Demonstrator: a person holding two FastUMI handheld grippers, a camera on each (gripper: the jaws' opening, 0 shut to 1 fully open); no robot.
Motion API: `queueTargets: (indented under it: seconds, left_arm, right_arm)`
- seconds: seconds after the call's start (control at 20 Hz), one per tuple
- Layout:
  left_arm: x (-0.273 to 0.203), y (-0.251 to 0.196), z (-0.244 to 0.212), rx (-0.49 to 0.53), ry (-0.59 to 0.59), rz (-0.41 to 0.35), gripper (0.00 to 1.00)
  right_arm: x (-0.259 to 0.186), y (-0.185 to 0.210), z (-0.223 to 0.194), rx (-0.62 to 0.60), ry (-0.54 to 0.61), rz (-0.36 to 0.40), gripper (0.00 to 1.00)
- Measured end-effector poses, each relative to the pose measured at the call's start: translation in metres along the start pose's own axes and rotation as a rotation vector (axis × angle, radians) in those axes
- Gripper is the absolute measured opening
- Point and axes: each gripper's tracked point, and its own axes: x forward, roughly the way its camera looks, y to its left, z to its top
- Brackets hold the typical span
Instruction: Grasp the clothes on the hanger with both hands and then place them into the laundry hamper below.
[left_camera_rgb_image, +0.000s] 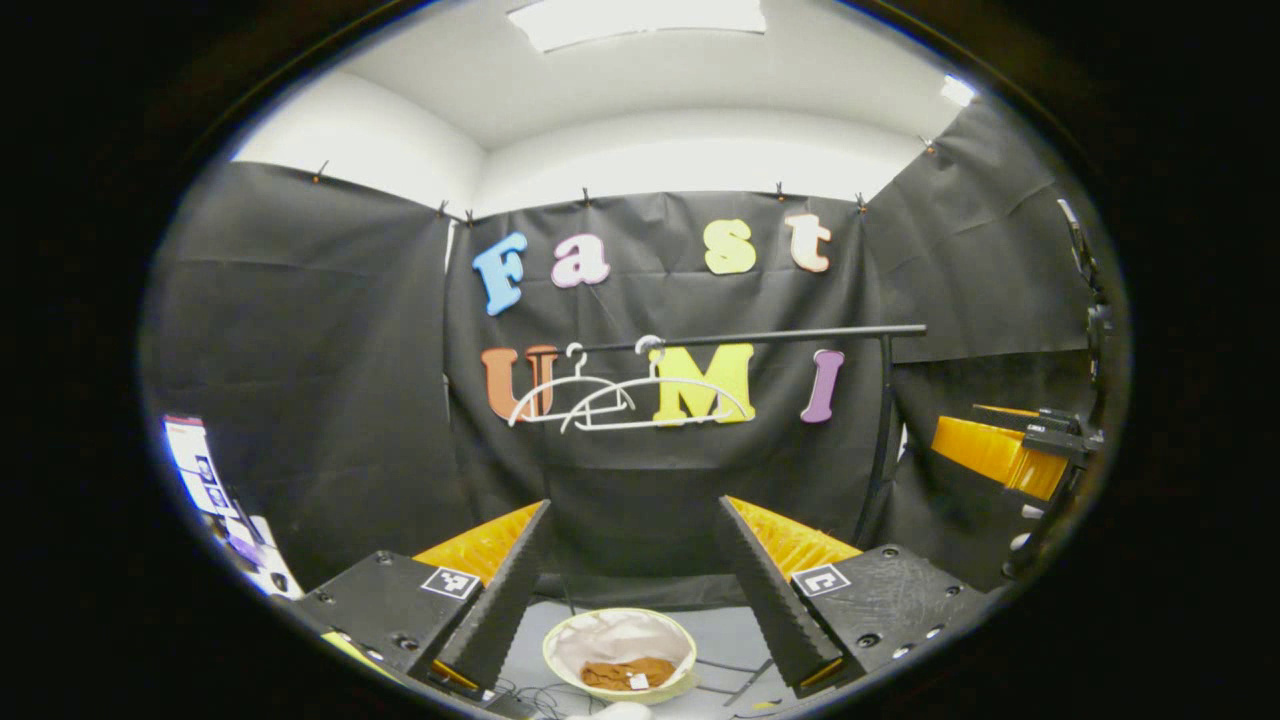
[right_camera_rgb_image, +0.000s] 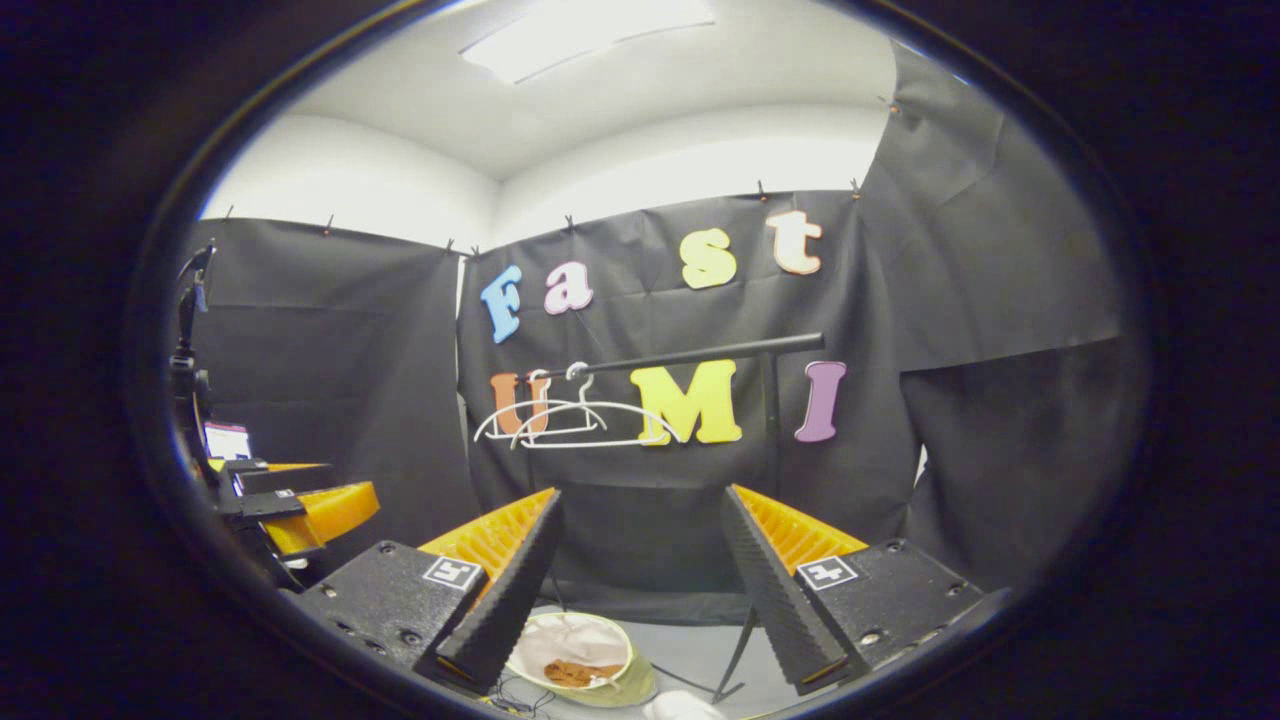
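Two bare white hangers hang side by side on a black rail in front of the booth wall. On the floor below stands a round pale hamper with a brown garment lying inside. My left gripper is open, its fingers framing the hamper from above. My right gripper is open too, with the hamper low between its fingers. The left gripper view has the other gripper at its right edge; the right gripper view has the other gripper at its left.
The rail's upright pole stands right of the hangers. Cables trail over the grey floor by the hamper. A lit screen sits at the left, beside a stand.
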Motion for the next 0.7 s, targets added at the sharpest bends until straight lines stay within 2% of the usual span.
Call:
queueTargets:
  seconds: [0.2,0.3,0.45,0.6,0.7]
  left_arm:
    - [-0.038,-0.003,0.003,0.015,-0.009,0.015,0.99]
    - [-0.050,0.003,-0.003,0.011,-0.011,0.035,0.98]
    - [-0.065,0.015,-0.015,0.005,-0.002,0.052,0.98]
    - [-0.073,0.040,-0.020,0.019,0.005,0.079,0.99]
    - [-0.074,0.044,-0.013,0.007,-0.003,0.070,0.99]
  right_arm:
    - [-0.008,-0.002,0.007,0.065,0.018,0.007,0.99]
    - [-0.009,-0.004,0.002,0.059,0.015,-0.013,0.99]
    - [-0.040,-0.009,-0.008,0.027,0.012,-0.040,0.99]
    - [-0.055,0.013,-0.020,0.026,0.034,-0.039,0.99]
    - [-0.057,0.024,-0.022,0.000,0.057,-0.055,0.99]
